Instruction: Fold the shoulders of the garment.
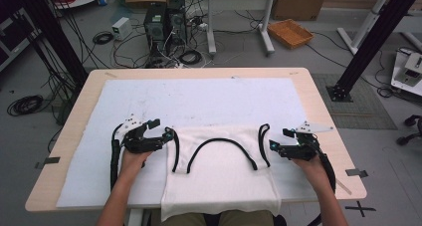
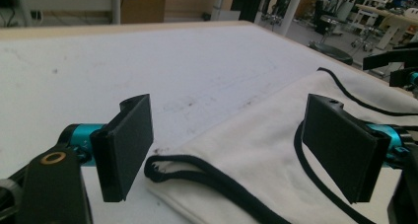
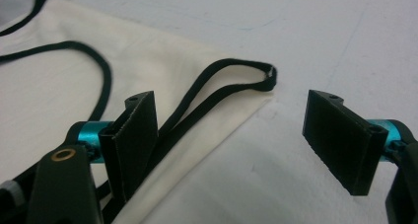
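White cloth with black trim, the garment (image 1: 219,171) lies flat on the surface (image 1: 79,131) between the left tool (image 1: 168,135) and right tool (image 1: 274,145). Left gripper view: jaws wide, the garment's corner loop (image 2: 197,172) lies between them untouched. Right gripper view: jaws wide, the other loop (image 3: 231,81) lies free.

**Colours: white top, black trim**

Top (image 1: 219,178) betw. the tongs: plain off-white, no pattern, w/ black straps (image 1: 219,146) and edging. Left tongs (image 1: 158,130) & right tongs (image 1: 279,139): black, teal at the jaw mounts, grey plate on top. Cloth (image 1: 199,99) under both: white, faint dark specks. Worktop (image 1: 318,106) edge: pale wood.
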